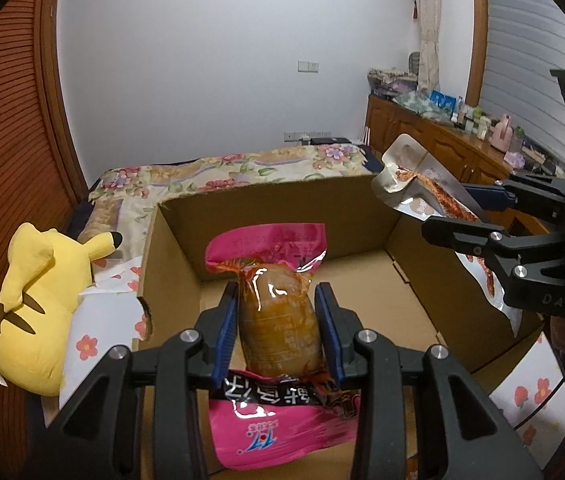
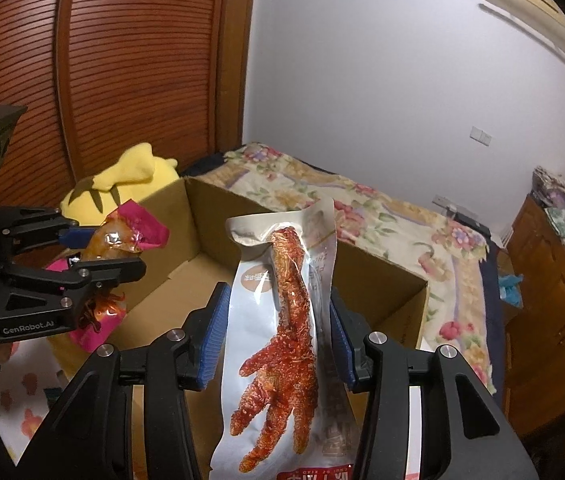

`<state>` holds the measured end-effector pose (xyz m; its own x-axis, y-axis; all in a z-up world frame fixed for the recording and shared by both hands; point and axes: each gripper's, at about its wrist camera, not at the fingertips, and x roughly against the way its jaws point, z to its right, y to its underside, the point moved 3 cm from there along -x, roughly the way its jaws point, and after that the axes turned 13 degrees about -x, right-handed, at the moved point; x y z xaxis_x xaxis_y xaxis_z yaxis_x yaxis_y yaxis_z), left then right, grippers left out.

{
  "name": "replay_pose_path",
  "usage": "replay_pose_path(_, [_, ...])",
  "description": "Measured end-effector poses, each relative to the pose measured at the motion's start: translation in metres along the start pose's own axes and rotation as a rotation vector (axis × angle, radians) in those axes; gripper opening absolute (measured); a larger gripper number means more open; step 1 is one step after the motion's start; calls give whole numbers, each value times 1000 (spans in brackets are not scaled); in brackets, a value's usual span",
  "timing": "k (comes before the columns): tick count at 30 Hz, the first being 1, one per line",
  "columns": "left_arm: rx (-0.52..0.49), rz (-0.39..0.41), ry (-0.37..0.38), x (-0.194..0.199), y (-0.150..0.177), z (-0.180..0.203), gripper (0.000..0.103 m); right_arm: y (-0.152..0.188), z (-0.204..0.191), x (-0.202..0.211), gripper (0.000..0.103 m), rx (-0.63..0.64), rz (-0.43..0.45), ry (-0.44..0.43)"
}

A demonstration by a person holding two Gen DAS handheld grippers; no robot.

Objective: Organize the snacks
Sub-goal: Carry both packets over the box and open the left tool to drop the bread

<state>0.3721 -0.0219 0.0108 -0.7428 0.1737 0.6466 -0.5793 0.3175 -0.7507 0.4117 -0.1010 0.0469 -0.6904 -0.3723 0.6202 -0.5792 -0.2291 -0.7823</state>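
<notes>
Cardboard: brown open box (image 1: 274,200), empty inside, on the flowered bed; both tools hang over it.
Far left: yellow plush toy (image 1: 30,304) lies just beside the box's left wall.
Left gripper (image 1: 278,332): clenched on the pink snack pack (image 1: 278,312); blue pads press both sides of the brown bulge; pack is over the near-left floor of the box, not touching it.
Right gripper (image 2: 274,340): grasping the white chicken-foot pack (image 2: 282,344); blue pads sit against its edges, jaws spread wider than the left pair; pack is above the box's right half.
Step in hand: my read, carry finished, both packs poised for the drop into the box.
Next move calls for: lower each tool closer to the floor, then let go; keep the packs side by side so they lie flat and apart.
Writing, left tool: "GenRobot.AI" on its body, seen from the right wrist view.
Writing, right tool: "DAS" on its body, seen from the left wrist view.
Writing, packs: Chinese characters on both, upside down, not legible to me.
</notes>
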Motion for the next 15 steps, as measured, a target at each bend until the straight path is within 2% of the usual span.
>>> replay_pose_path(15, [-18, -29, -5, -11, 11, 9, 39, 15, 2, -13, 52, -2, -50, 35])
